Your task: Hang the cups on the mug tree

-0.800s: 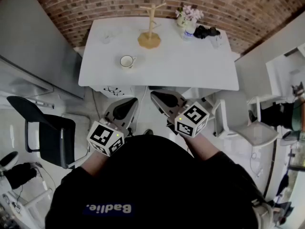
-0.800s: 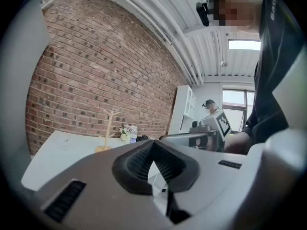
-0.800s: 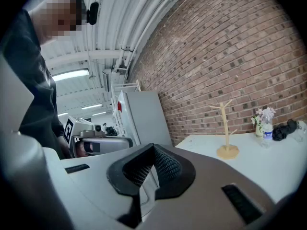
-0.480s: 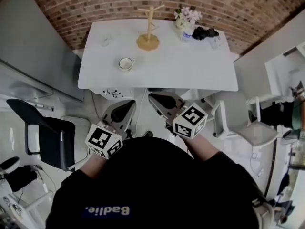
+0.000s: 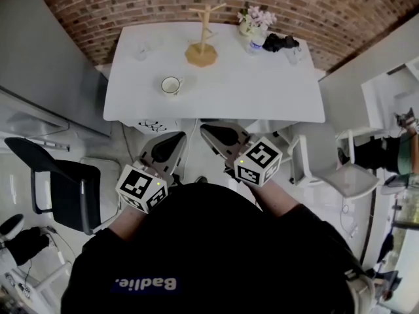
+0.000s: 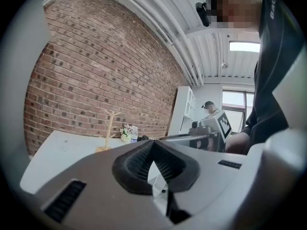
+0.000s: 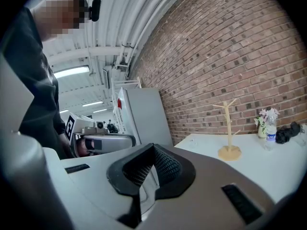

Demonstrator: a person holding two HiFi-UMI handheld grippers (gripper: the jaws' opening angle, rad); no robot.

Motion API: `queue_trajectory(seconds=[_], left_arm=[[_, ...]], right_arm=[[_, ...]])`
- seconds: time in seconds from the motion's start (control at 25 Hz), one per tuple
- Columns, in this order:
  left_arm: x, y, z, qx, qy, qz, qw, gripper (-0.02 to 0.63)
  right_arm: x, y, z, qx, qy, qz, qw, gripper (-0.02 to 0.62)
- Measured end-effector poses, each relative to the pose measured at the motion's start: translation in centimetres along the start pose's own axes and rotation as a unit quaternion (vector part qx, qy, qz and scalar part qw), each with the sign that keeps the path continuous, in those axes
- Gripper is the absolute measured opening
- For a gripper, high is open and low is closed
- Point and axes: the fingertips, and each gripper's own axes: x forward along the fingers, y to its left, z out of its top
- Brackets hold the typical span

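- Both tools were held in close to the person's body, short of the near edge of the white tabletop [image 5: 262, 90].
- The left tool [image 5: 169, 146] had its jaws together with nothing between them. The right tool [image 5: 216, 136] was likewise closed and empty.
- The one white cup [image 5: 172, 84] stood upright on the near-left part of the tabletop, straight ahead of the left tool. That made the left tool the nearer of the two.
- The cup's handle appeared to point right, though it showed too small in the head view to be sure.
- The wooden mug tree [image 5: 201, 41] stood beyond the cup and a little to its right, well apart from it, its pegs bare.
- By the look of it, no cup had yet been hung. The opening reach would likely run forward over the near edge.
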Motion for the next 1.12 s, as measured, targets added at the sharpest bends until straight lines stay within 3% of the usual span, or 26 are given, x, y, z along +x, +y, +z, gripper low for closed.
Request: queue_trajectory(seconds=[0.44,1.12], left_arm=[[0.4,6.9,1.4,-0.017,0.006,-0.002,0.9998,-0.005],[0.9,20.7,4.7,-0.014,-0.002,-0.046,0.9988,-0.005]], right_arm=[[5.7,-2.8,1.7,-0.006,0.009,-0.013,1.0,0.029],[18.3,-8.3,2.5,-0.022,0.051,-0.063,0.996,0.029]])
